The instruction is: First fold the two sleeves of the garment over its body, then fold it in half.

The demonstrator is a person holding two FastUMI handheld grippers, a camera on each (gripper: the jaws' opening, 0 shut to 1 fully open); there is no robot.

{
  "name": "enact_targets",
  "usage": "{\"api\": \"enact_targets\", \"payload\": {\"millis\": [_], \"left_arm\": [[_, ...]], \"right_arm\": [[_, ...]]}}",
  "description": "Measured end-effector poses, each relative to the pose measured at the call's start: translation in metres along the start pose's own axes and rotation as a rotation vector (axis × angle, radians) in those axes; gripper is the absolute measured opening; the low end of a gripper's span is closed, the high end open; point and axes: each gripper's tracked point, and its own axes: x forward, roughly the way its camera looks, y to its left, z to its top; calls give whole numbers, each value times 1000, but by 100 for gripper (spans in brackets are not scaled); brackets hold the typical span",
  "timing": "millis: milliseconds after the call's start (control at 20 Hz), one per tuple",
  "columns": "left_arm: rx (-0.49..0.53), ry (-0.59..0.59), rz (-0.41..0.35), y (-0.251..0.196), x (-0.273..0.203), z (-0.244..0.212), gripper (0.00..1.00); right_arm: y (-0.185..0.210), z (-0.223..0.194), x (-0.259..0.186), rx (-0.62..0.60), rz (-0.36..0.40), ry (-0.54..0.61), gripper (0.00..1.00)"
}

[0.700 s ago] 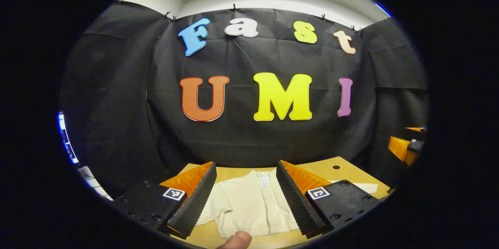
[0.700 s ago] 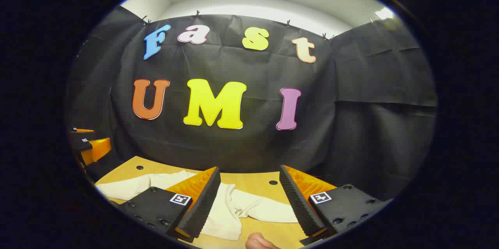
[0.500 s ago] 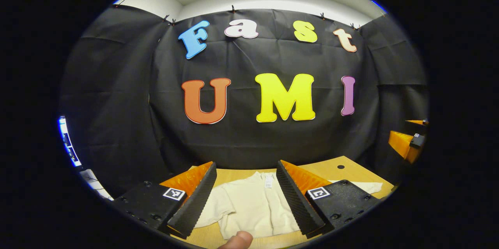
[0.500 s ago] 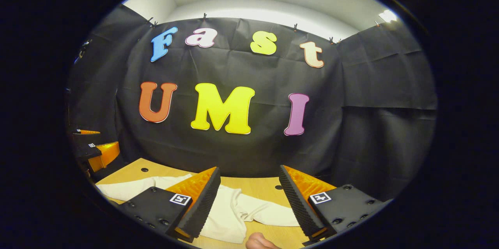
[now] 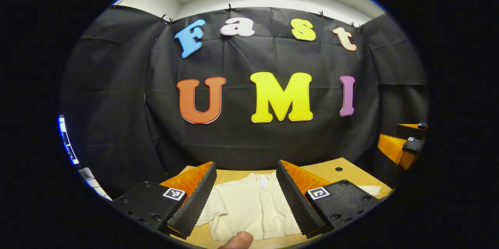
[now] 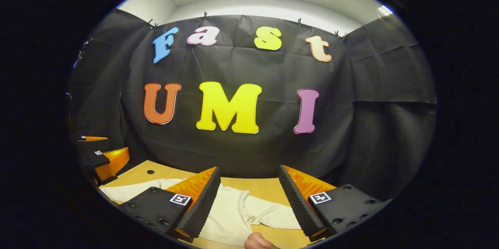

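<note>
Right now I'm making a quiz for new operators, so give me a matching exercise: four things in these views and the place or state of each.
Things:
1. shirt
2. left tongs
3. neck label
4. table

Places or states:
a. open, above the shirt
b. bare wood by the black cloth
c. at the collar
d. spread flat, pale

Pairs: 1-d, 2-a, 3-c, 4-b

The small white tag [image 5: 263,182] at the cream garment's [image 5: 249,210] collar is too small to read. The square black-and-white markers [image 5: 174,193] on the claw fingers carry patterns, not words.
</note>
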Motion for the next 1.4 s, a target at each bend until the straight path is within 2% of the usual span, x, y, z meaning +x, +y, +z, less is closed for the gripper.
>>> {"api": "enact_targets", "payload": {"millis": [250, 300, 350, 400, 450, 600, 750, 900, 1000, 1200, 1400], "left_arm": [[1, -6, 14, -8, 4, 1, 98], [-1, -5, 15, -9, 5, 1, 92], [-5, -5, 15, -10, 4, 1, 98], [-6, 0, 14, -13, 6, -1, 92], [-6, 4, 16, -13, 7, 0, 97], [-1, 1, 27, -15, 8, 0, 98], [6, 1, 42, -16, 10, 0, 98], [8, 7, 51, -20, 10, 0, 98], [16, 8, 58, -22, 9, 2, 98], [43, -1, 102, -21, 9, 9, 98], [39, -5, 156, -25, 9, 13, 98]], "right_arm": [[-6, -5, 10, -4, 22, 12, 94], [-11, -6, 11, -2, 17, 15, 94], [-15, -7, 13, 5, 10, 18, 92], [-20, -9, 15, 14, 4, 23, 94], [-25, -10, 18, 17, -4, 29, 93], [-45, -17, 28, 23, -42, 38, 94], [-86, -35, 47, 50, -128, 71, 94], [-140, -67, 61, 57, -254, 128, 94], [-167, -94, 64, 75, -310, 174, 94], [-225, -171, 61, 70, -423, 306, 94], [-270, -257, 56, 49, -477, 473, 94]]}}
